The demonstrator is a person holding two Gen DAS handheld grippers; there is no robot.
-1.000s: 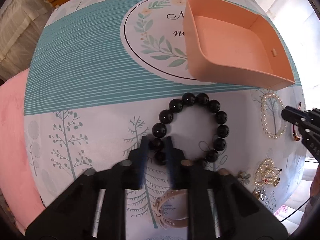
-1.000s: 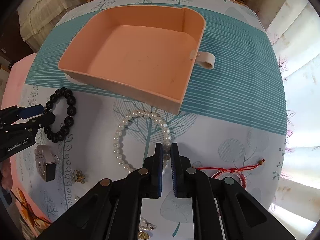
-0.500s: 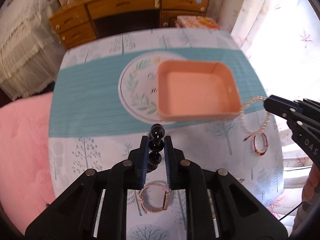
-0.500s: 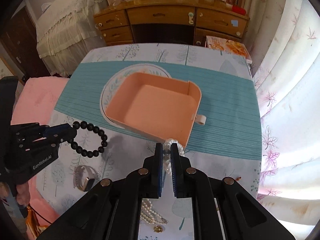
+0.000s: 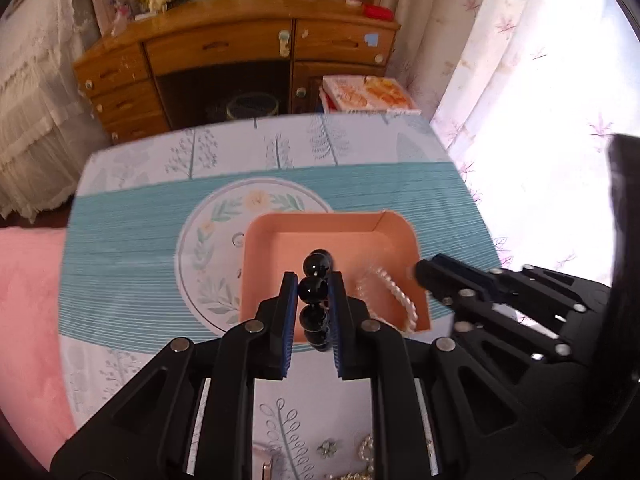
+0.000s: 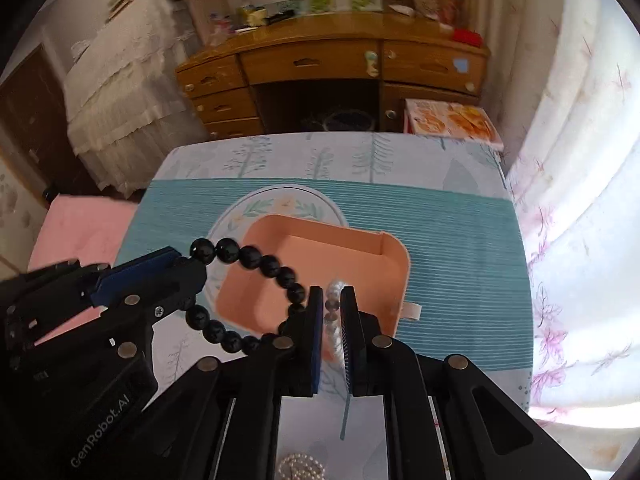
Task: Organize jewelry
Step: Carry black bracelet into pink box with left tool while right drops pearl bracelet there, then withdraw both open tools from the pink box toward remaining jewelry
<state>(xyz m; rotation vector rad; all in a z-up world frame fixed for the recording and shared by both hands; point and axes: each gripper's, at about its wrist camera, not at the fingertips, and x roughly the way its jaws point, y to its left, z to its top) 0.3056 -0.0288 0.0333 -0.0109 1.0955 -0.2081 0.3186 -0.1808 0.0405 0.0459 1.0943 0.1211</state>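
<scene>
My left gripper [image 5: 313, 286] is shut on a black bead bracelet [image 5: 315, 292] and holds it in the air above the near side of the peach tray [image 5: 332, 240]. In the right wrist view the bracelet [image 6: 256, 262] hangs as a loop from the left gripper [image 6: 188, 262]. My right gripper [image 6: 331, 300] is shut on a white pearl bracelet [image 6: 332, 316] above the tray [image 6: 352, 256]. In the left wrist view the pearls [image 5: 394, 296] dangle over the tray's right part from the right gripper [image 5: 420, 270].
The tray sits on a round table with a teal-striped cloth [image 5: 120, 240]. More jewelry lies at the near edge [image 5: 360, 452], and a pearl cluster [image 6: 302, 466] too. A wooden desk [image 5: 240, 64] stands behind. Curtains hang at the right, and pink fabric [image 5: 24, 304] is at the left.
Both grippers have lifted their bracelets off the table, risen higher and moved forward over the tray. The two grippers now stand closer together.
</scene>
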